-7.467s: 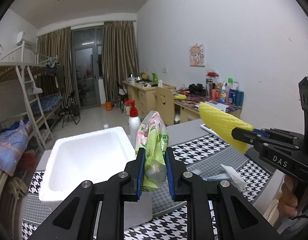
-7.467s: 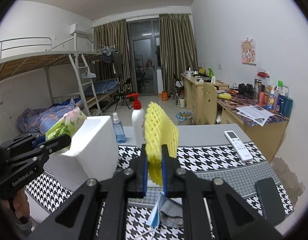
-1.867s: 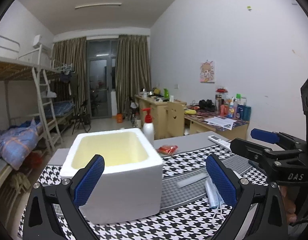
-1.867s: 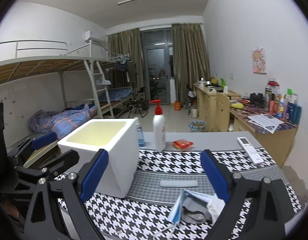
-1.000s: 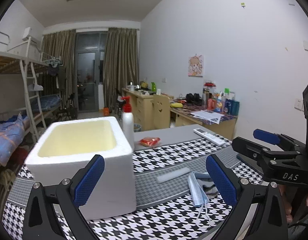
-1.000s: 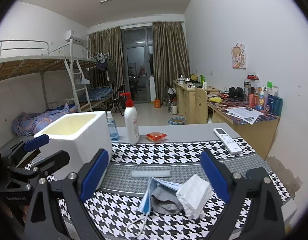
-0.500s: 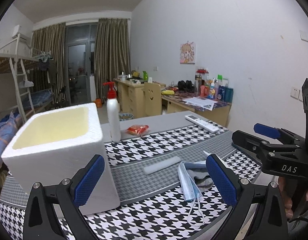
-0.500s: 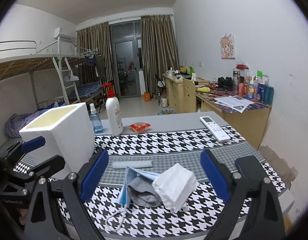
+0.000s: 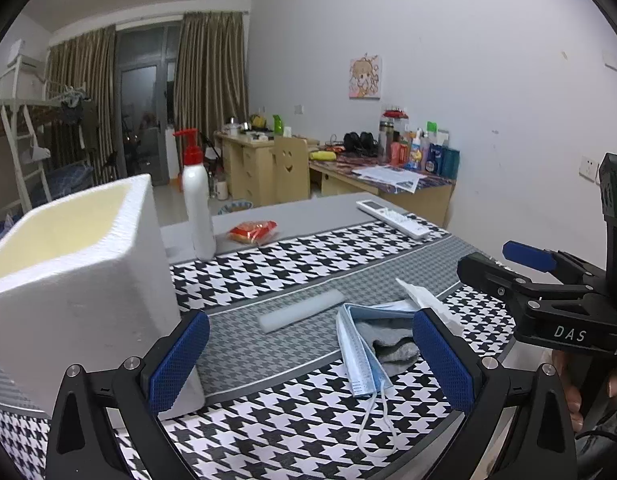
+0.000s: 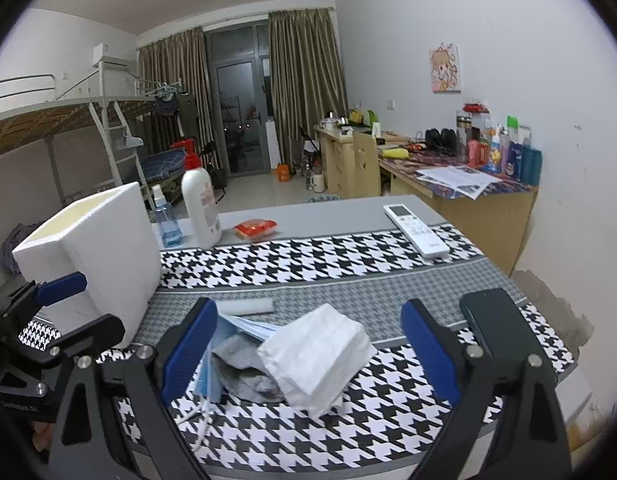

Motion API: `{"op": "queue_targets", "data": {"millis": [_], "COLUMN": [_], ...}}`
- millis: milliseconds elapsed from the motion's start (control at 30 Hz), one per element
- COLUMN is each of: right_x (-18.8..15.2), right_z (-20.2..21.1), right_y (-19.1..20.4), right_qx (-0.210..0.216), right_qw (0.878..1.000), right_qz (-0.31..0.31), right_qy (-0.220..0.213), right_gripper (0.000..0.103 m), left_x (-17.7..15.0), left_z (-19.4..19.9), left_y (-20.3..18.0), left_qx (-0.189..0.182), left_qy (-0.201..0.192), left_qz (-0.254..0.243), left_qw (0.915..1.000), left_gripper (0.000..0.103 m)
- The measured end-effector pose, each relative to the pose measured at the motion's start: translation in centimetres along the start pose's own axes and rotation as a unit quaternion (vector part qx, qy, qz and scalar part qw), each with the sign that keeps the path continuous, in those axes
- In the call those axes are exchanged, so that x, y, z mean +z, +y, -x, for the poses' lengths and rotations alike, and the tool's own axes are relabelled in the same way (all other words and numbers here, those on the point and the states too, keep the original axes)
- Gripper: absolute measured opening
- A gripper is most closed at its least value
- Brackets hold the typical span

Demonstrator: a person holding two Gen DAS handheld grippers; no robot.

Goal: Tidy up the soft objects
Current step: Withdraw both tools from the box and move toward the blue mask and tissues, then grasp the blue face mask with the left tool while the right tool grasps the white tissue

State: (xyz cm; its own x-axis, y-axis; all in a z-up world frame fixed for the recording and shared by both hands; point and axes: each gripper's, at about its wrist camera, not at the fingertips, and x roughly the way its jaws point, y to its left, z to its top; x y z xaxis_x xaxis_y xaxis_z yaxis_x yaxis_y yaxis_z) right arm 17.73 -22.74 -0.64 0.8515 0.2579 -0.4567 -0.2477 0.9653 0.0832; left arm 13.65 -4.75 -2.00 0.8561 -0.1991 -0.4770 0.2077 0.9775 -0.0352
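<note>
Blue pads spread wide on the right gripper (image 10: 308, 354), nothing between them, framing one white tissue (image 10: 318, 354) at lower centre, lying over one grey cloth (image 10: 244, 376) and one blue mask (image 10: 212, 360). Left gripper (image 9: 308, 360) gapes wide and empty too, low in its view. Past the pile, one pale foam stick (image 10: 250, 306) mid-frame. One white foam box (image 10: 92, 248) at left. Further back: two bottles (image 10: 200, 208), one red packet (image 10: 255, 227), one remote (image 10: 416, 231).

Foam box (image 9: 80, 276) inside: contents hidden by its near wall.
Grey cloth (image 10: 244, 376): partly covered by face mask (image 10: 212, 364) and white tissue (image 10: 316, 352).
Desk bottles (image 10: 504, 152): labels unreadable.
</note>
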Motion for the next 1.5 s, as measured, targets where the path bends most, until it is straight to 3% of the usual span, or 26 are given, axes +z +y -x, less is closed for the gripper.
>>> {"op": "queue_targets", "data": {"millis": [400, 867, 1000, 1100, 1167, 1233, 1500], "right_x": [-0.6, -0.9, -0.7, -0.8, -0.9, -1.0, -1.4], "right_z": [-1.5, -4.0, -4.4, -4.6, -4.8, -5.2, -6.7], "right_y": [-1.4, -2.5, -2.6, -2.6, -2.7, -2.9, -3.6], "right_qx": [-0.010, -0.004, -0.001, 0.004, 0.005, 0.006, 0.008], "right_qw": [1.000, 0.998, 0.997, 0.997, 0.997, 0.996, 0.994], "right_qz": [-0.007, -0.014, -0.011, -0.007, -0.004, -0.005, -0.008], "right_qy": [0.026, 0.061, 0.070, 0.076, 0.079, 0.084, 0.111], "right_gripper": [0.095, 0.095, 0.095, 0.095, 0.095, 0.095, 0.095], "left_x": [-0.6, -0.5, -0.2, -0.3, -0.3, -0.4, -0.4], "left_z": [-3.7, -7.4, -8.2, -8.9, -9.5, -9.9, -11.3], "left_y": [-0.6, -0.9, -1.2, -1.2, -1.3, -1.2, -1.5], "left_qx": [-0.013, -0.006, -0.005, -0.003, 0.001, 0.003, 0.004], "left_qy": [0.055, 0.116, 0.124, 0.138, 0.147, 0.153, 0.167], "left_qz": [0.004, 0.003, 0.003, 0.003, 0.002, 0.004, 0.000], "left_qw": [0.9984, 0.9932, 0.9922, 0.9905, 0.9892, 0.9882, 0.9860], "left_gripper": [0.100, 0.063, 0.062, 0.053, 0.040, 0.034, 0.034]}}
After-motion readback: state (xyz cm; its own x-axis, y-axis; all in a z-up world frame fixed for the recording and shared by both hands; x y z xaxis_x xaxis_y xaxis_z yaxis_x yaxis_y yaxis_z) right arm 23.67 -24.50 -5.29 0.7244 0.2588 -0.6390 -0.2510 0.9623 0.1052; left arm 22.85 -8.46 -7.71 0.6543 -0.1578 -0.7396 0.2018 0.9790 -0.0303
